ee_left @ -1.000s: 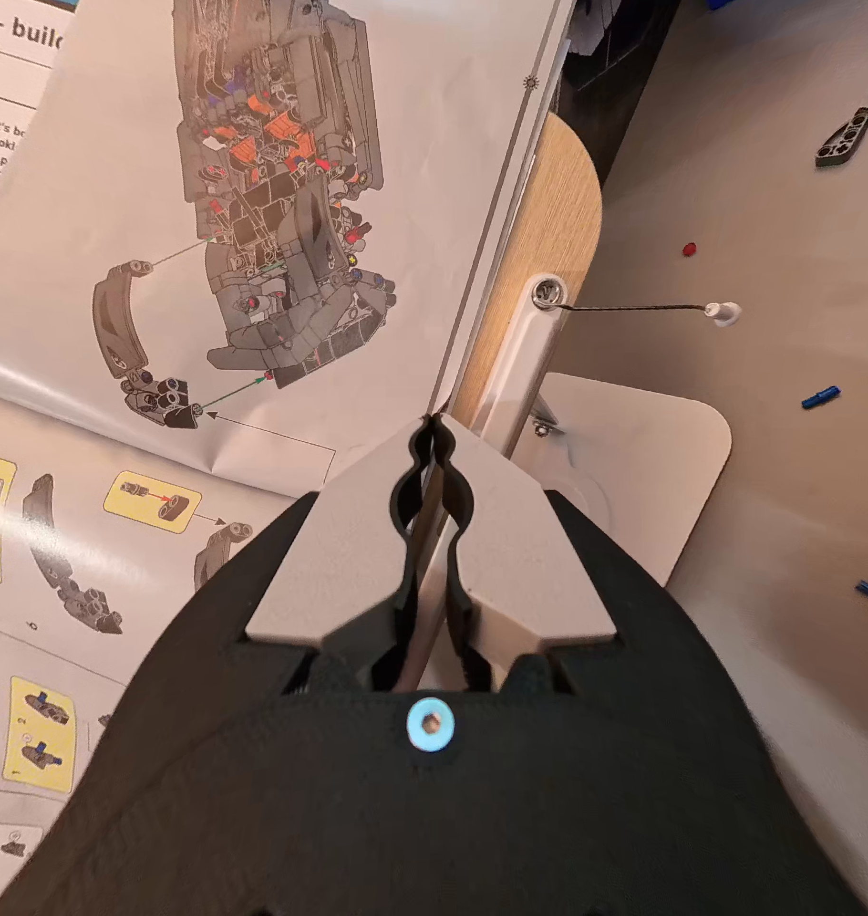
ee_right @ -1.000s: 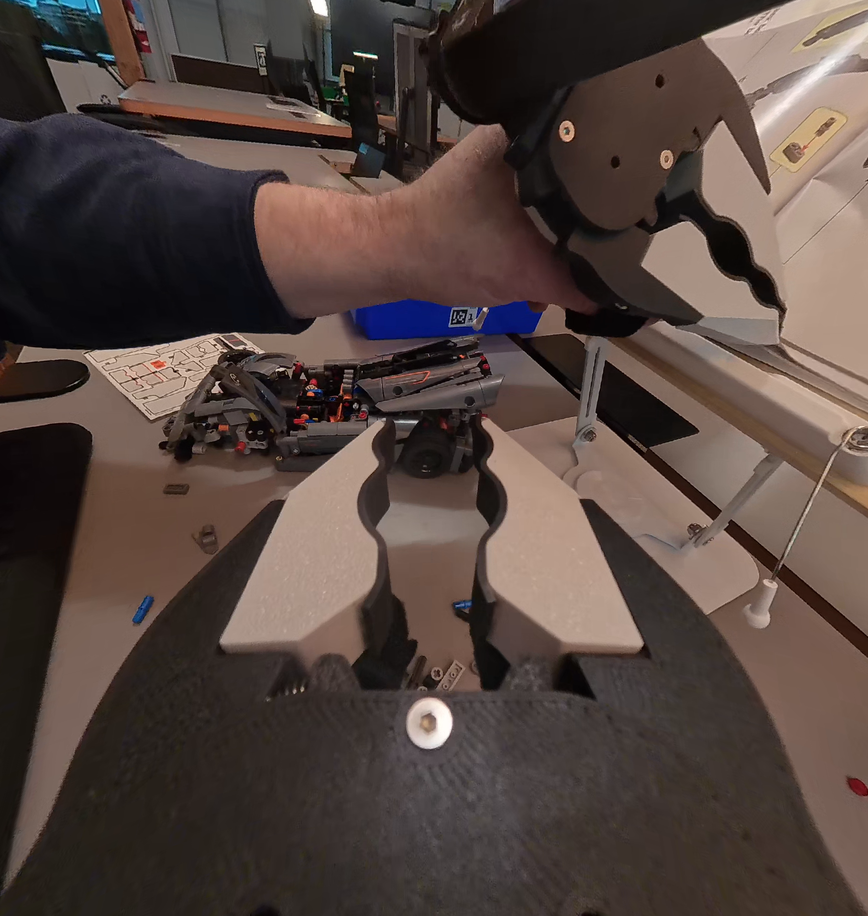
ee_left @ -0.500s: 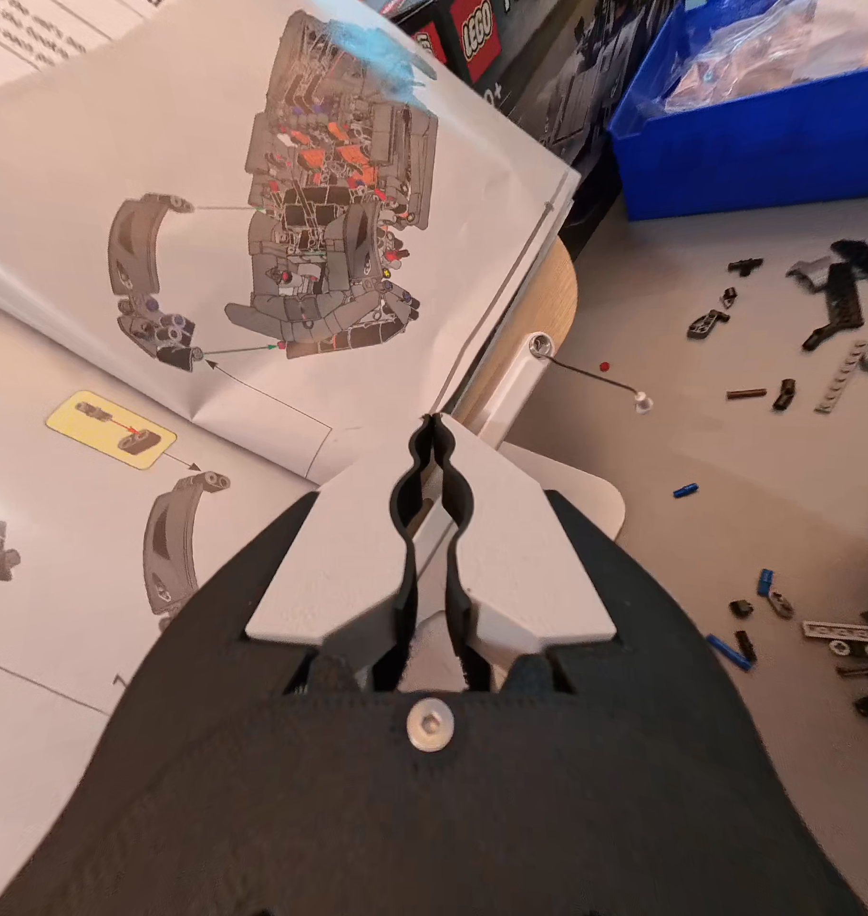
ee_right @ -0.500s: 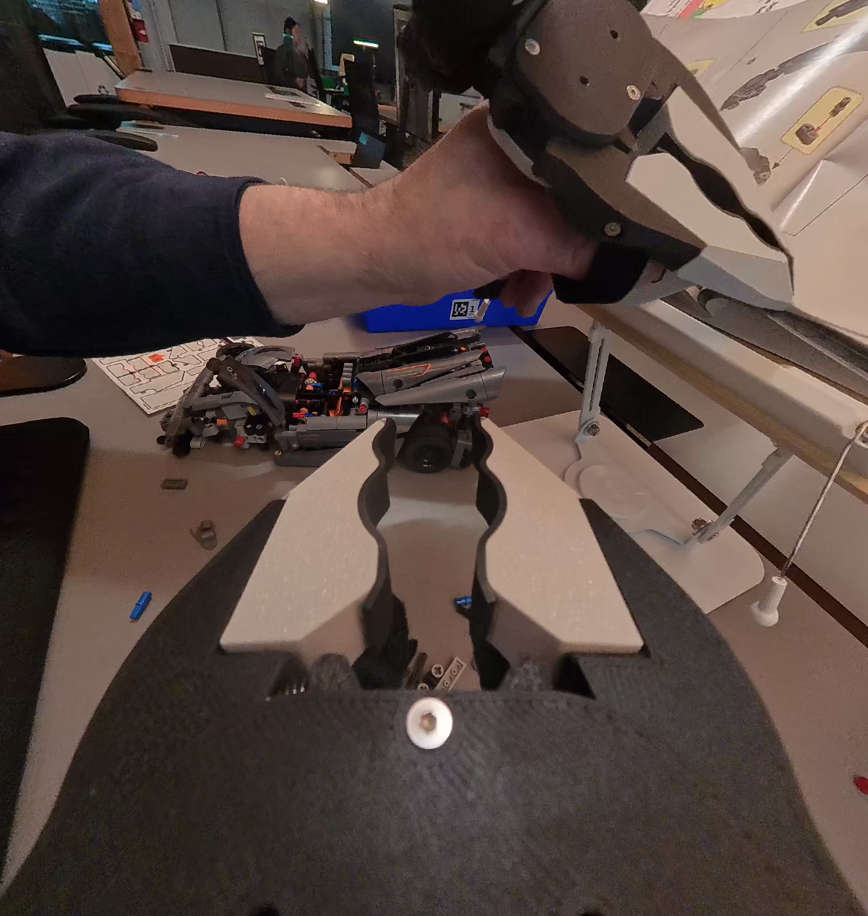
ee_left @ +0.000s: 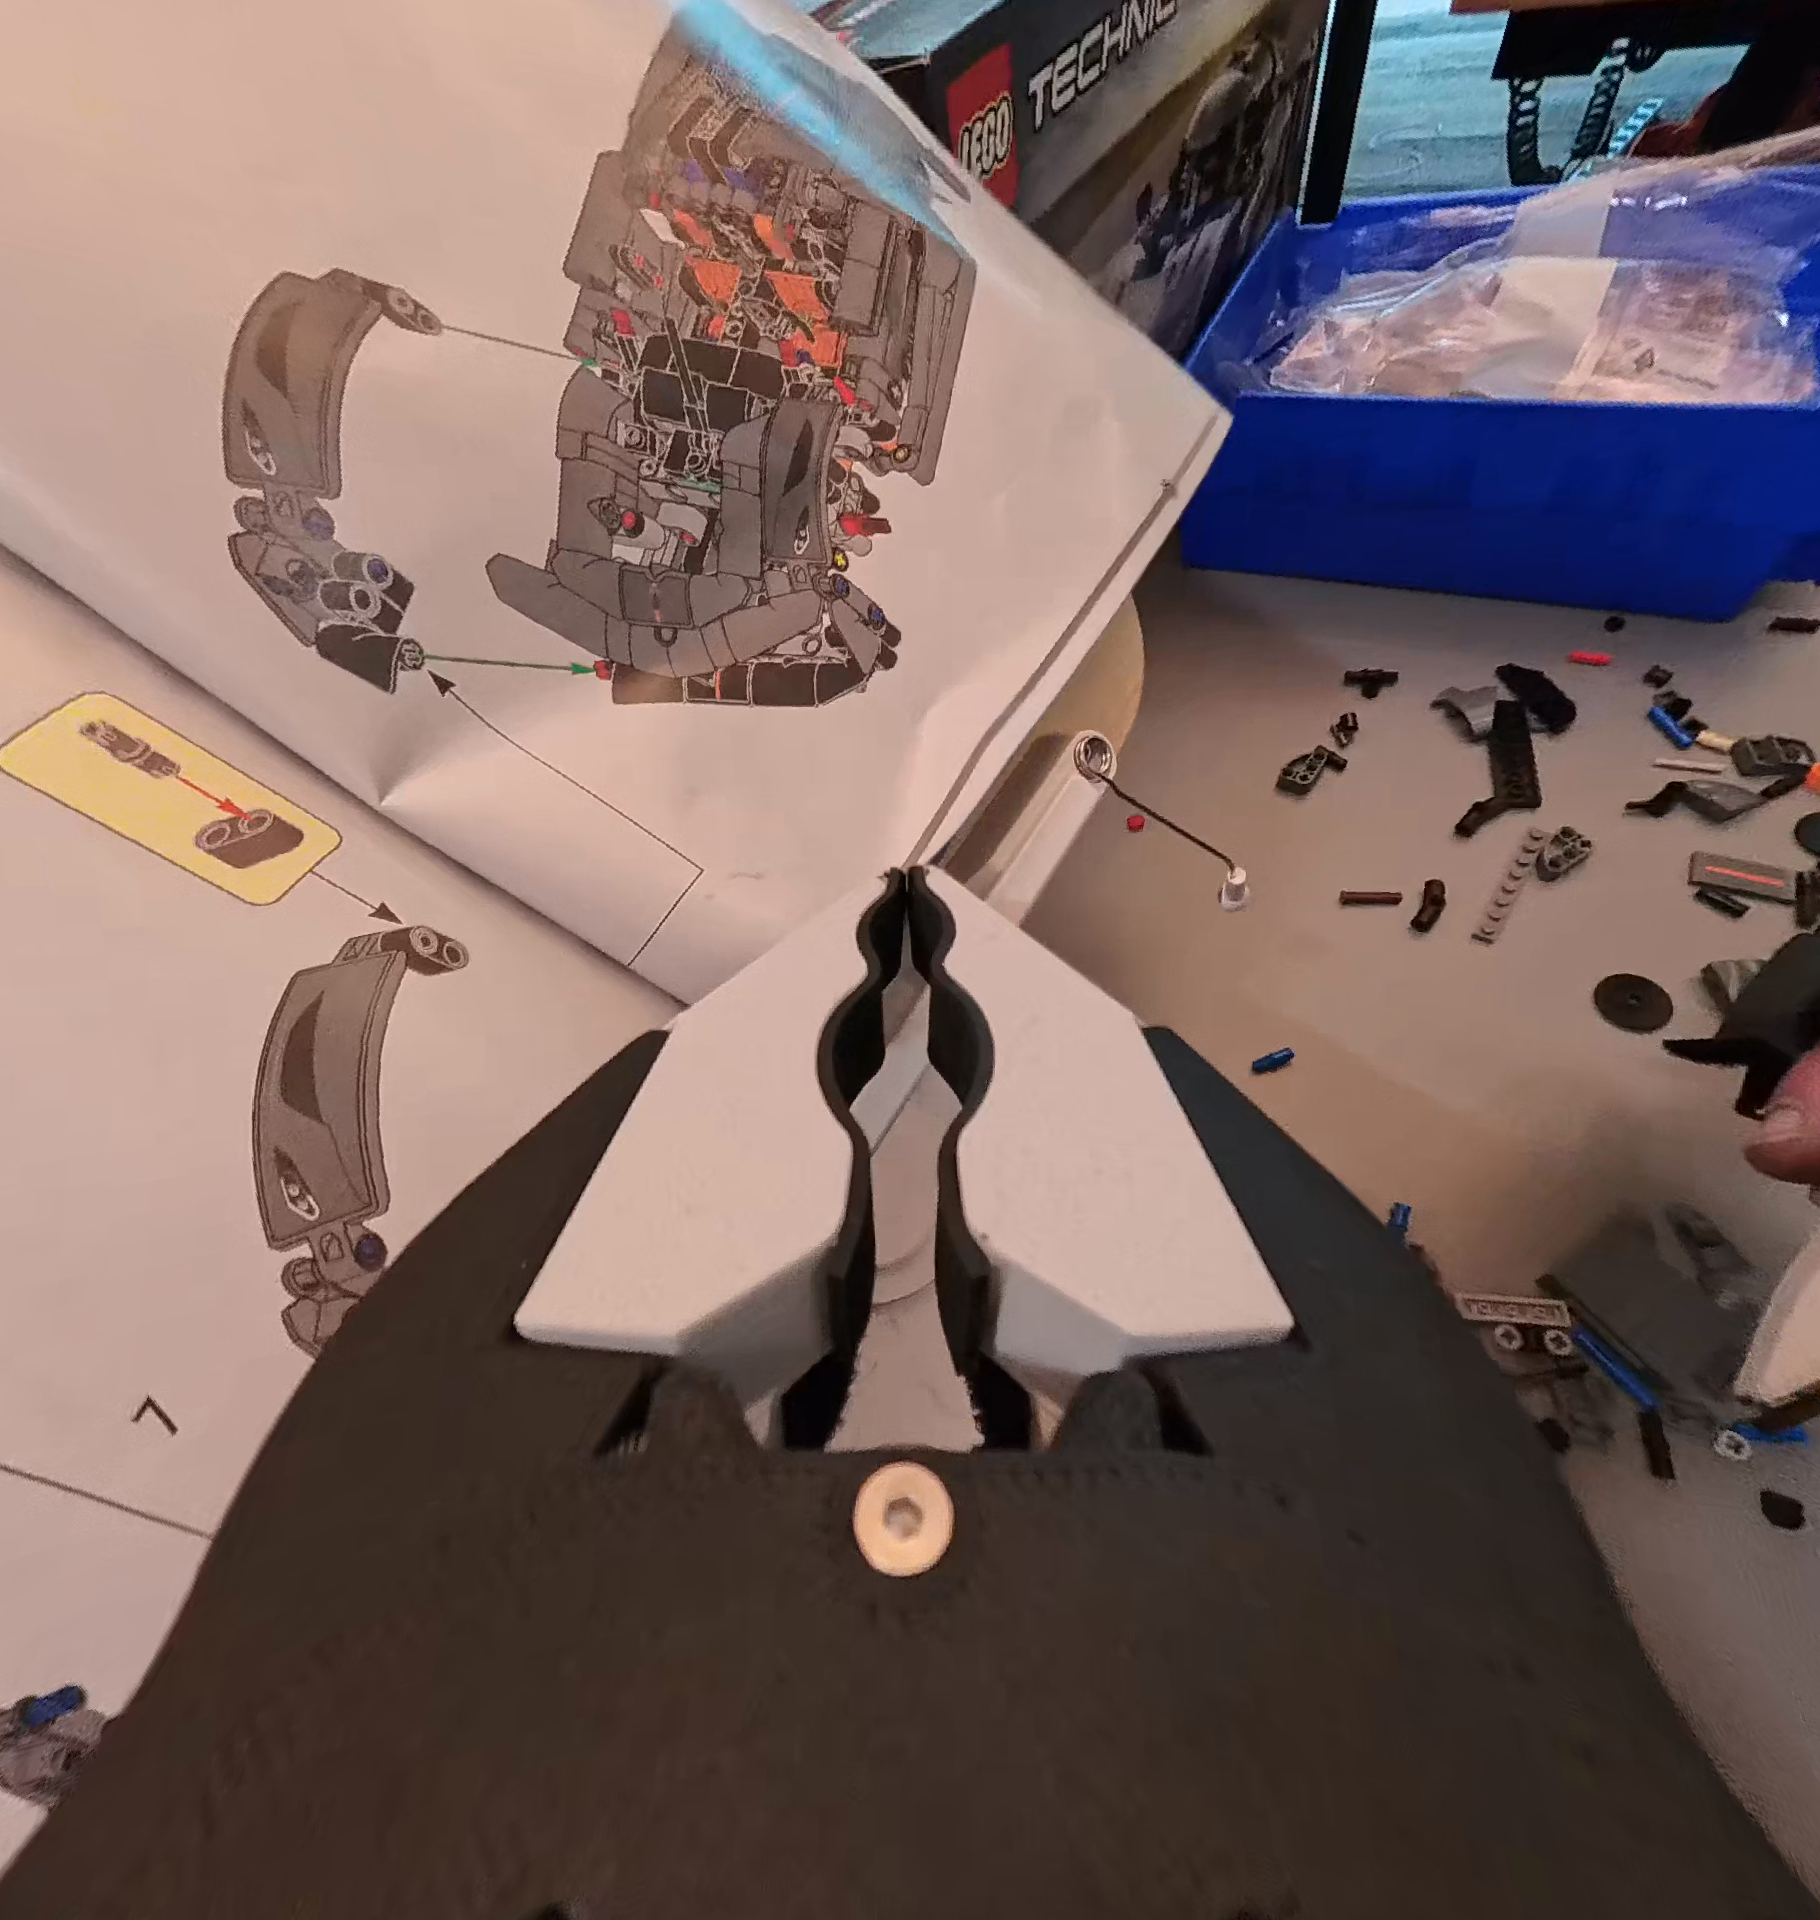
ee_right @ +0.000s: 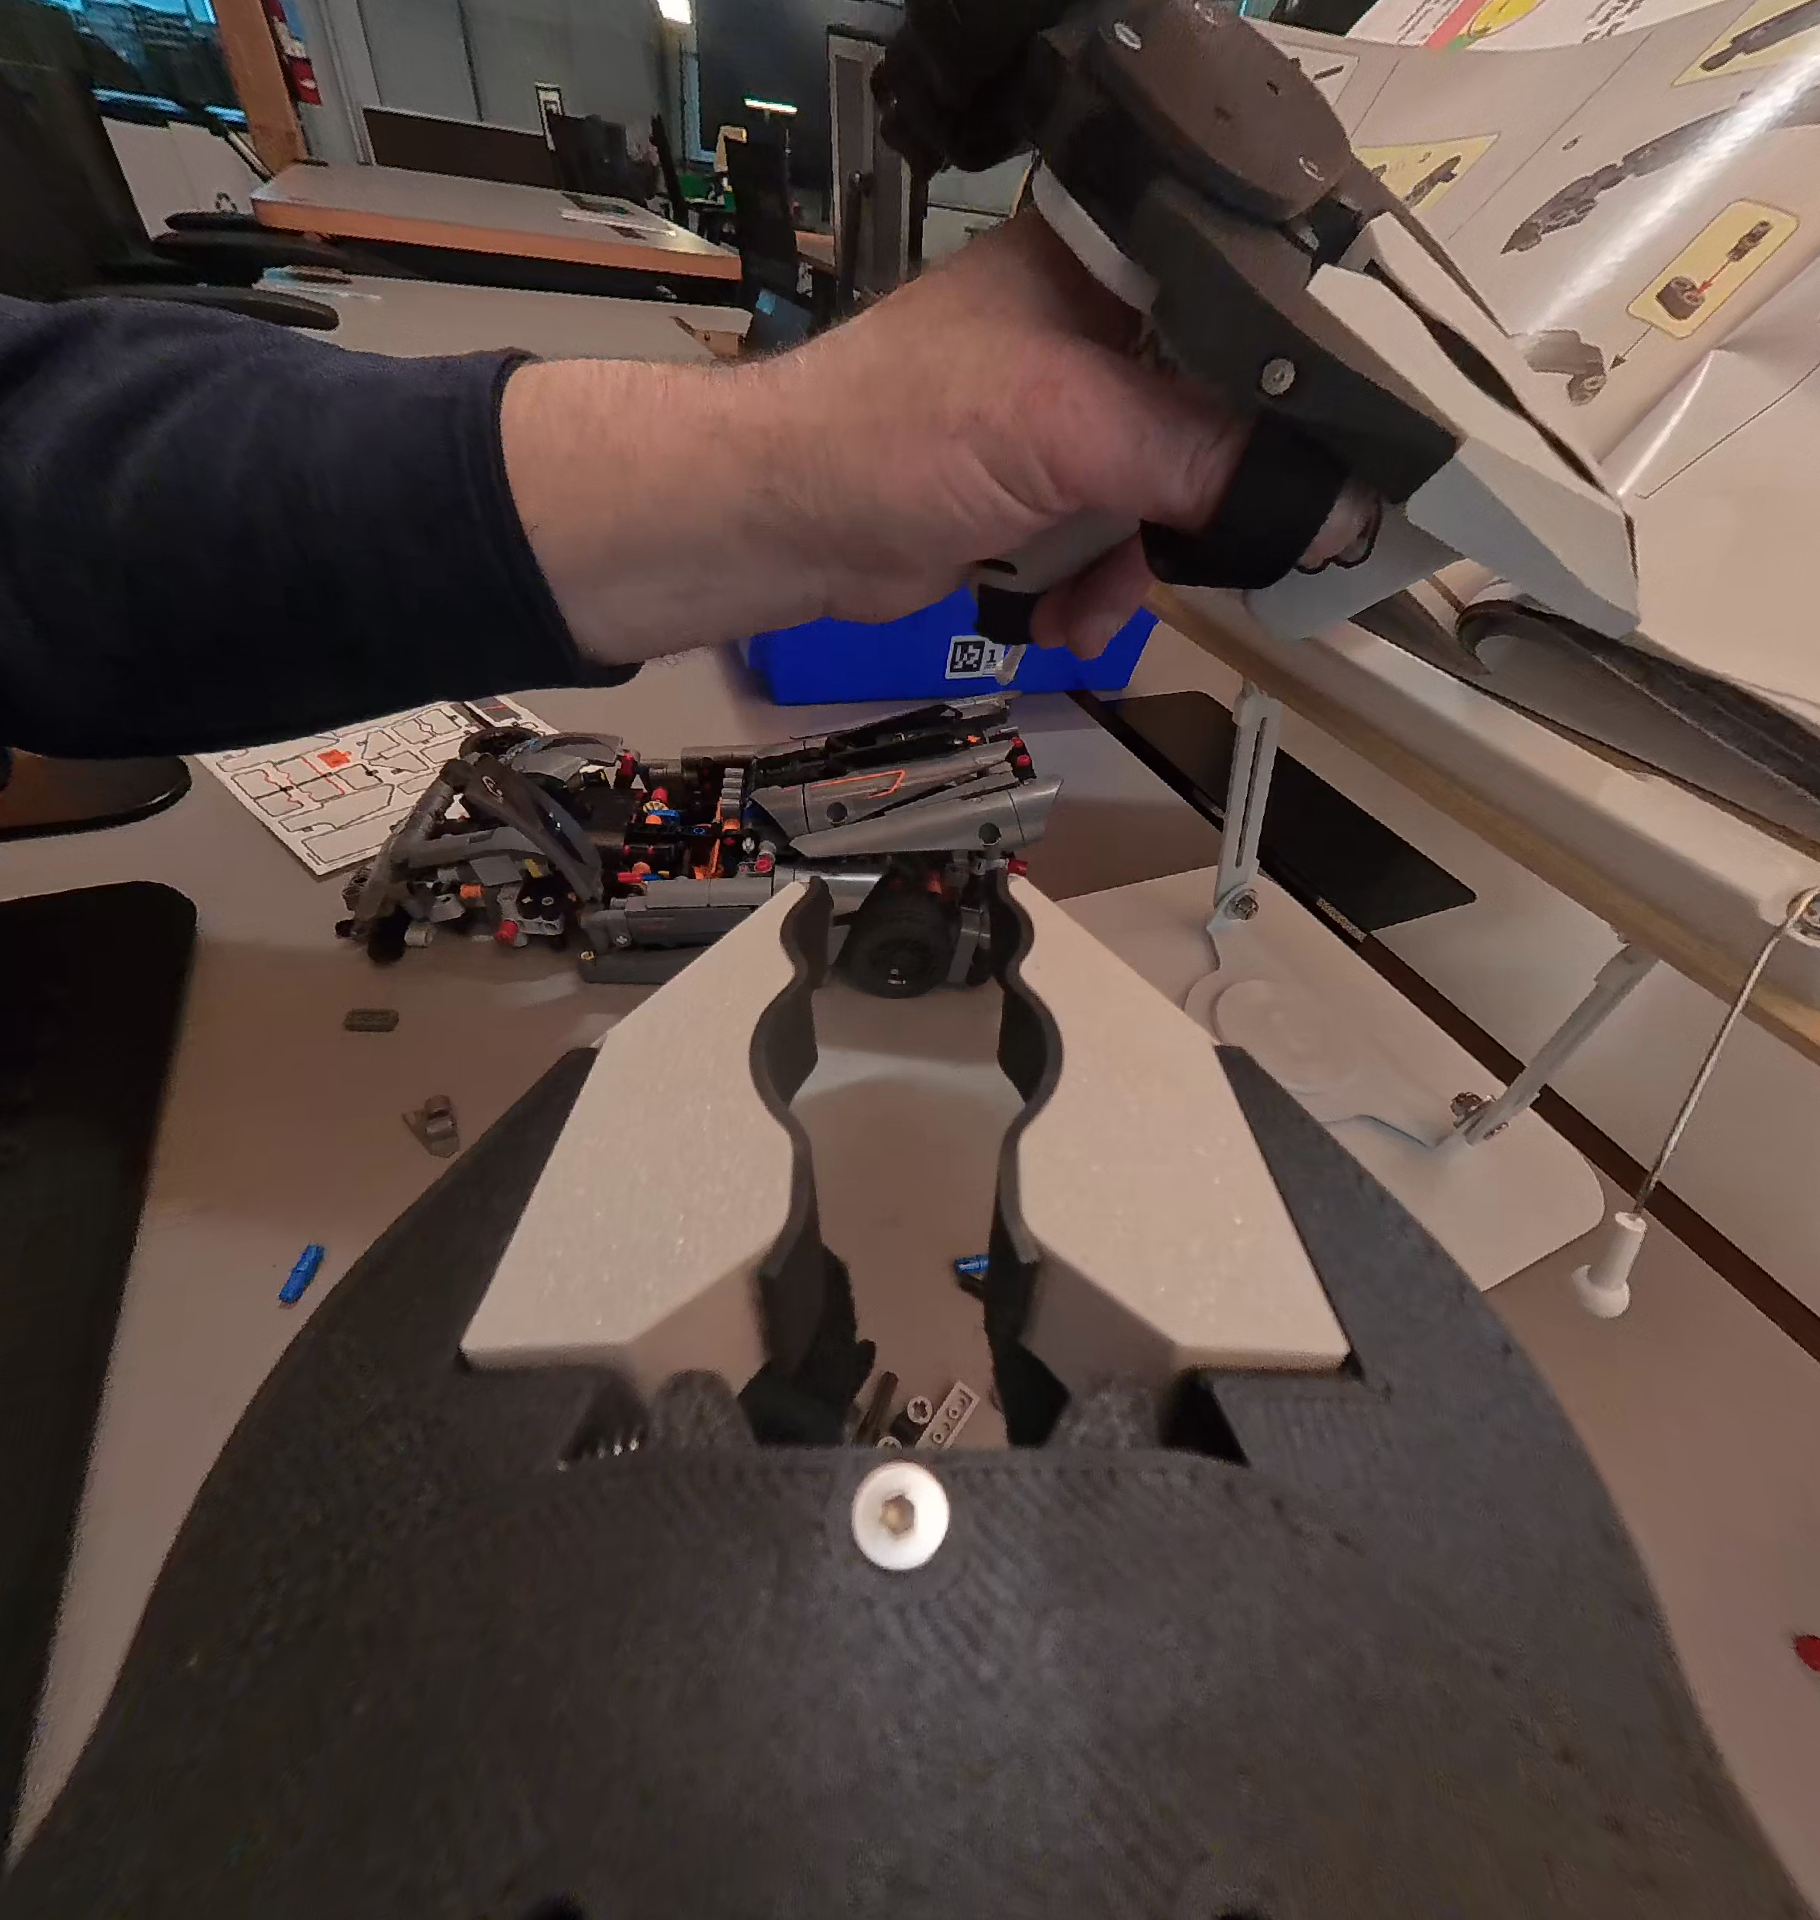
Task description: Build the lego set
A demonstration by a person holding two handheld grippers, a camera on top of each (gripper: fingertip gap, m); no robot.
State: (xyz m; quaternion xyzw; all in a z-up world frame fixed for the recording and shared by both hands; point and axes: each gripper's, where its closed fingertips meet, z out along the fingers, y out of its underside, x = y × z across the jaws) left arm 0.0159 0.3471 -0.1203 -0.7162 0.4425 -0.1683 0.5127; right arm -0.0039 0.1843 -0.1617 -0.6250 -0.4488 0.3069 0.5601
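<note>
Lego car [ee_right: 698, 831], part-built, sits mid-frame beyond the spread, empty right gripper [ee_right: 901, 935], while the clenched left gripper [ee_left: 906, 883] has lifted the instruction booklet's page [ee_left: 573, 416] higher, likely turning to the next step.

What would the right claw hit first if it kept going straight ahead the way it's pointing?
Probably the black rubber wheel of the grey and orange lego car. It sits dead ahead between the open right claw's tips, with only bare table before it; depth is unclear.
</note>
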